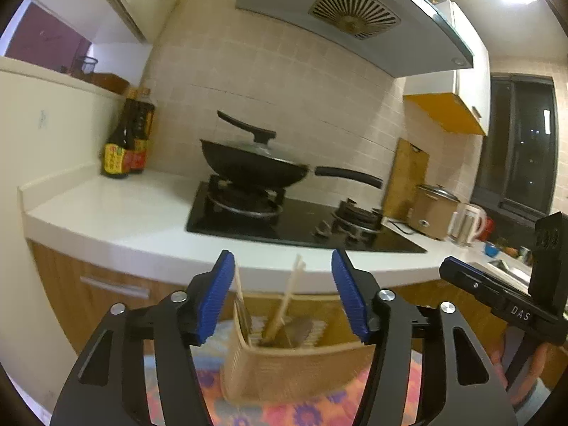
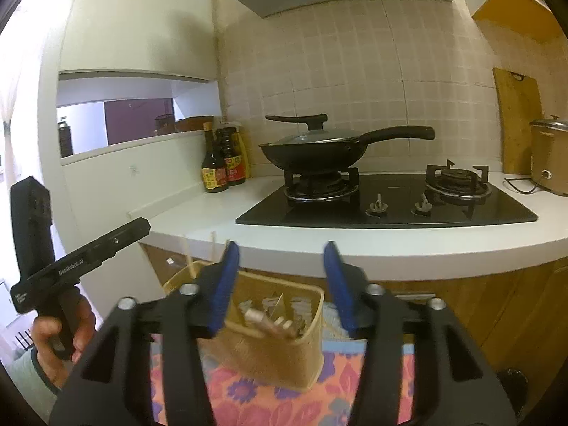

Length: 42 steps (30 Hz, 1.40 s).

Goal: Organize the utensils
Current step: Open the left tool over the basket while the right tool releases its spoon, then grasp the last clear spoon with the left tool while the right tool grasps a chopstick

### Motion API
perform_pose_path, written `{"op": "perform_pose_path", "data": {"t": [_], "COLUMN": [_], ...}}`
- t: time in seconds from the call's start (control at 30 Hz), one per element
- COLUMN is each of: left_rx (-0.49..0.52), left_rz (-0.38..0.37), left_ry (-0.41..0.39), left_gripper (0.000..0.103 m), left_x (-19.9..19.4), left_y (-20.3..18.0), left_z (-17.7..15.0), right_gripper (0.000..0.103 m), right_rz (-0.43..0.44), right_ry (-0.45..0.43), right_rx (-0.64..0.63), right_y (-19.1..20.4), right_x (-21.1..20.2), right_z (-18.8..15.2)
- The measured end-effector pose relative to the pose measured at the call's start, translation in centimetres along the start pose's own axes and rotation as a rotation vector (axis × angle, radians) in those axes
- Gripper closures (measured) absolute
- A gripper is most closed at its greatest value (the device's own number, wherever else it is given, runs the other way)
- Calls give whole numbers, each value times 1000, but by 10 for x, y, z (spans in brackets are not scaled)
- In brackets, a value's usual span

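Tan woven-plastic utensil basket (image 1: pixel 284 372), rectangular with ribbed walls, sits on a floral pink-and-purple cloth (image 1: pixel 312 413) below the white countertop edge (image 1: pixel 106 220). Pale wooden chopsticks (image 1: pixel 284 305) lean upright in it at the left-wrist view's near end; a metal spoon-like bowl (image 1: pixel 301 330) lies beside them, blurred. Right wrist view shows the same basket (image 2: pixel 284 351) with a jumble of metal utensils (image 2: pixel 273 319), types hard to tell from blur. Left gripper (image 1: pixel 284 294), black with blue pads, jaws parted wide, nothing pressed; basket seen between and beyond the fingers. Right gripper (image 2: pixel 280 284) likewise parted, empty, basket beyond the gap. Basket base is cut off by gripper bodies in both views. A hand (image 2: pixel 60 340) grips the other tool's handle at the left edge. Black lidded wok (image 2: pixel 312 152) sits on the gas hob (image 2: pixel 390 209), behind.
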<state>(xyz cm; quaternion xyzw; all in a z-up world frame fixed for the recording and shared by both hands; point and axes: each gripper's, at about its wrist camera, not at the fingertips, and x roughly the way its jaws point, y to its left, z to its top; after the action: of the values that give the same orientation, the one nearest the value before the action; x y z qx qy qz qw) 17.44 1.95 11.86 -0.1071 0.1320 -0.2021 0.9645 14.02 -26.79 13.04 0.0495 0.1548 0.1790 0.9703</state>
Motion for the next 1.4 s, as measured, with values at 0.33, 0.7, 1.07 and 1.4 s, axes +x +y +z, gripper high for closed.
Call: {"op": "perform_pose_path", "data": {"t": [0.33,0.7,1.07,1.4], "left_rx": [-25,-3,-101,-51], "left_rz": [-56,29,9,40], "left_ry": [120,455,687,745], "left_gripper": [43,43,46,50], "left_x": [-50,-62,-51,-40], "left_y": [-19,-34,-28,-48], "left_z": [-15,-94,-182,-199], "right_gripper": [56,56,69,83], "right_rz": [-28,6,21,-63], "right_ry": [189,604,703,654], "right_rx": [-5,73,109,-22], "right_y": [28,49,83,108], "right_x": [-40,-27,-42,-55], "right_z": [-19,-112,-201,-215]}}
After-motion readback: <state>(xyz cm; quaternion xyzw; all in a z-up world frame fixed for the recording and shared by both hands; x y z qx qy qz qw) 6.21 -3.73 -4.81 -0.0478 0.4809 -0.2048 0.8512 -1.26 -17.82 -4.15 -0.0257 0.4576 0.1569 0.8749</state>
